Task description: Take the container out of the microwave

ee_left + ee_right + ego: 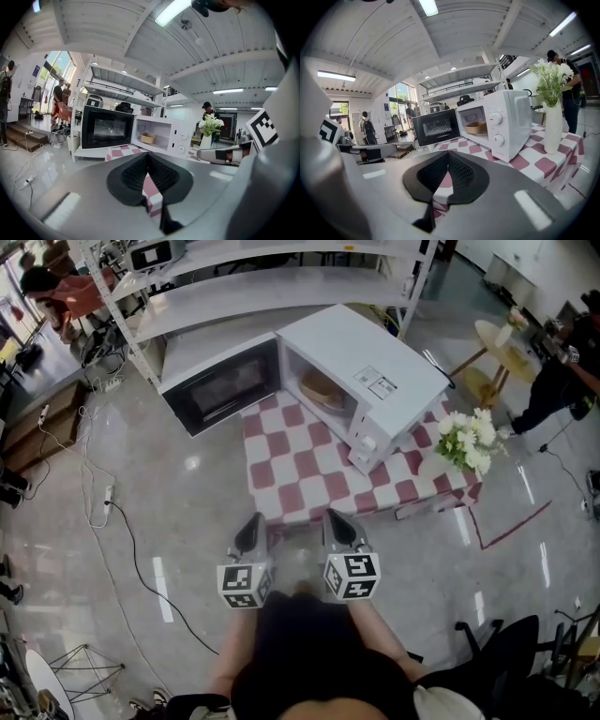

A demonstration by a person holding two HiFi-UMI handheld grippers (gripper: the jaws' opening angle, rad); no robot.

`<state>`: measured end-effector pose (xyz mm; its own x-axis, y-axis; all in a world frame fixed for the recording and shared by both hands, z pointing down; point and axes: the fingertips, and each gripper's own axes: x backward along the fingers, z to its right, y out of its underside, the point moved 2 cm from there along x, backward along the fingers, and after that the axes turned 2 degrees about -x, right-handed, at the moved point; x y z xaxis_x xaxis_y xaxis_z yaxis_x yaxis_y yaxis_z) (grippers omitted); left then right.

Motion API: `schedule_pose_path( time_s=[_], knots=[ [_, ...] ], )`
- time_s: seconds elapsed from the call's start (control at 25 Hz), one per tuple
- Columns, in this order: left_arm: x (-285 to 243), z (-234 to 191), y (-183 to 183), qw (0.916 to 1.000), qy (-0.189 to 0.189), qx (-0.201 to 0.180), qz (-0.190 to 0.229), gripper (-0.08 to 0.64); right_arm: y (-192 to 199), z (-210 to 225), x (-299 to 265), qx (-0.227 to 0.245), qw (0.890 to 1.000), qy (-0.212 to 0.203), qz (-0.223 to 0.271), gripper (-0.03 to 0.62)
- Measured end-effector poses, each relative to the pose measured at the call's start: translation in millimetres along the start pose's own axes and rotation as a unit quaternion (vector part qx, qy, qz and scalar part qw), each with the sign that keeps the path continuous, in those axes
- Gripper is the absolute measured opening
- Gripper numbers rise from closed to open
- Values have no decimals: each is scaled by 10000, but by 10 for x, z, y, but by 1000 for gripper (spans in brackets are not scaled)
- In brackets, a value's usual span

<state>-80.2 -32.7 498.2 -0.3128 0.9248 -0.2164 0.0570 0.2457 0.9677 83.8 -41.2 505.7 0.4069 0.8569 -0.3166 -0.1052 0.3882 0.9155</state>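
Head view first: the boxy white microwave (375,381) sits on a table under a red-and-white checked cloth (291,470). Its dark glass door (225,385) is swung wide open to the left. The shallow tan round container (322,390) is inside on the cavity floor, so nothing has come out yet. The left gripper (249,532) and right gripper (337,529) hover side by side at the table's near edge, well apart from the oven. A white vase of white flowers (469,442) stands at the right end of the table.

Left gripper view: the black ribbed jaws of the left gripper (148,157) are pinched together with nothing in them, only checked cloth showing below. The container (148,138) is visible far ahead in the open microwave (176,136).

Right gripper view: same story. The right gripper (449,154) has its jaws clenched tip to tip on nothing, and the container (478,127) is off to the right inside the cavity, with the vase (553,126) beyond.

Progress-wise, I'd say only the door part is done. Reaching in, opening the jaws, gripping the rim and lifting it out are all left.
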Motion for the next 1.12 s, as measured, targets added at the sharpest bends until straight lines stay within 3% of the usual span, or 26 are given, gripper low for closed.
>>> schedule_pose_path(
  time_s=[0.56, 1.12],
  knots=[
    [-13, 65, -11, 9999, 117, -80, -44, 9, 78, 101, 137, -216, 9995, 238, 40, 2],
    [-497, -73, -154, 9995, 263, -119, -116, 9, -36, 296, -210, -347, 9985, 416, 17, 2]
  ],
)
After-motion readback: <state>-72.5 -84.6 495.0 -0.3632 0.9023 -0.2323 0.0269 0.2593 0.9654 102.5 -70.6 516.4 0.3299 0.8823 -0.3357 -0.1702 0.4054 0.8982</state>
